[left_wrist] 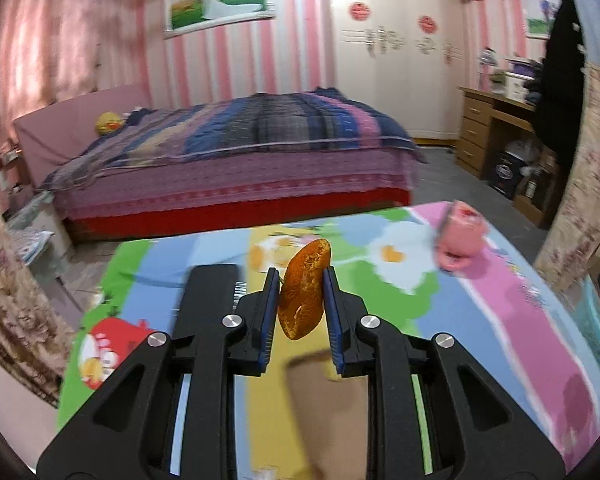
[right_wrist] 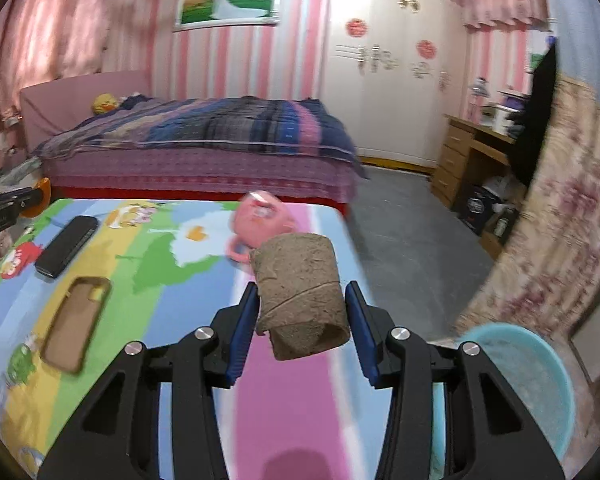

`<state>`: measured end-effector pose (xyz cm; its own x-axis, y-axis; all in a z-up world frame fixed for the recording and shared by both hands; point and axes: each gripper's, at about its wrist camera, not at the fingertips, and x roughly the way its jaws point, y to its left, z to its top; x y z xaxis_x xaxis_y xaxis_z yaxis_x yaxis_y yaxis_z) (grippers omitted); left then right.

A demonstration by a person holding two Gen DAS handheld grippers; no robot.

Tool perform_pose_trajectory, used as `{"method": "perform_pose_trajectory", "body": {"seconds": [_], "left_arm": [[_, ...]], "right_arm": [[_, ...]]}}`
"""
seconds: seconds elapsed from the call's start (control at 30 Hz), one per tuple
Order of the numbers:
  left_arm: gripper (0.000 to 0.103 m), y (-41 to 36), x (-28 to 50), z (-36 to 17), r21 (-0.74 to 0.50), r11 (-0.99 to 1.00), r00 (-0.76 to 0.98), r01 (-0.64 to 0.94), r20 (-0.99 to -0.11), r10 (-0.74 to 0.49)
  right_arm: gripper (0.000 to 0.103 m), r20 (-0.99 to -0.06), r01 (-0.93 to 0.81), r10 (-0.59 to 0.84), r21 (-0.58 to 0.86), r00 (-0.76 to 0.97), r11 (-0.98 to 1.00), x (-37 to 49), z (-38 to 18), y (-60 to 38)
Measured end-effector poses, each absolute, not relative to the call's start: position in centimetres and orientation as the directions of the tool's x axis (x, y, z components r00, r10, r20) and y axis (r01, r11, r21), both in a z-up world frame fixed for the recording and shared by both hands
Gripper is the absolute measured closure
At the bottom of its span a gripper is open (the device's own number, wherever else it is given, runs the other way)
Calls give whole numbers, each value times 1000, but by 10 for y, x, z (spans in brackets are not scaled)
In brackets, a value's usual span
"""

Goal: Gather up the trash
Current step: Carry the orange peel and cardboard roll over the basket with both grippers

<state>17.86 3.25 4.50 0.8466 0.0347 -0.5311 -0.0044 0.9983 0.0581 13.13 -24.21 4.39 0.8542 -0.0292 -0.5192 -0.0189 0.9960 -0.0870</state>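
Left wrist view: a bed (left_wrist: 236, 152) fills the 10 to 12 o'clock area beyond the worktop (left_wrist: 520, 320), which carries a cartoon-printed cover. At centre the left tool (left_wrist: 302, 292) is clamped on a piece of orange peel (left_wrist: 303, 288), both blue pads pressing its sides and the peel held edge-on, clear of the surface. A brown phone case (left_wrist: 332, 412) lies blurred at 6 o'clock beneath the tool. A pink cup (left_wrist: 460, 240) sits on the worktop at 2 o'clock, lying on its side as far as the blur allows. A wooden desk (left_wrist: 488, 128) stands by the wall at 3 o'clock. Right wrist view: at 9 o'clock a black phone (right_wrist: 66, 246) lies on the cover, with the brown phone case (right_wrist: 78, 324) just below it toward 8 o'clock. At centre the right tool (right_wrist: 302, 308) grips a cardboard tube (right_wrist: 300, 300), tilted with its open end toward the camera, raised above the worktop (right_wrist: 180, 300). The pink cup (right_wrist: 260, 216) shows just behind the tube at 12 o'clock. A light blue basin (right_wrist: 532, 376) sits at 4 o'clock, off the worktop's right edge.
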Motion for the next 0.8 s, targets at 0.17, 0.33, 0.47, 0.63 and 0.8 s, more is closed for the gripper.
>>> {"method": "perform_pose_trajectory", "body": {"seconds": [0.17, 0.33, 0.47, 0.63, 0.8], "left_arm": [[82, -13, 169, 43, 44, 996, 841, 82, -539, -45], [82, -55, 162, 36, 14, 989, 824, 146, -556, -114], [82, -78, 161, 28, -8, 984, 805, 178, -573, -151], [82, -105, 162, 15, -12, 978, 781, 208, -601, -173], [82, -142, 158, 4, 6, 966, 764, 259, -613, -201]], "right_arm": [[59, -516, 64, -107, -100, 850, 993, 107, 44, -276], [59, -525, 139, -151, -63, 838, 988, 94, 38, -323], [59, -520, 167, -166, -46, 838, 985, 89, 39, -347], [59, -530, 177, -191, -77, 826, 981, 84, 30, -370], [59, -532, 214, -216, -67, 819, 975, 77, 22, -403]]}}
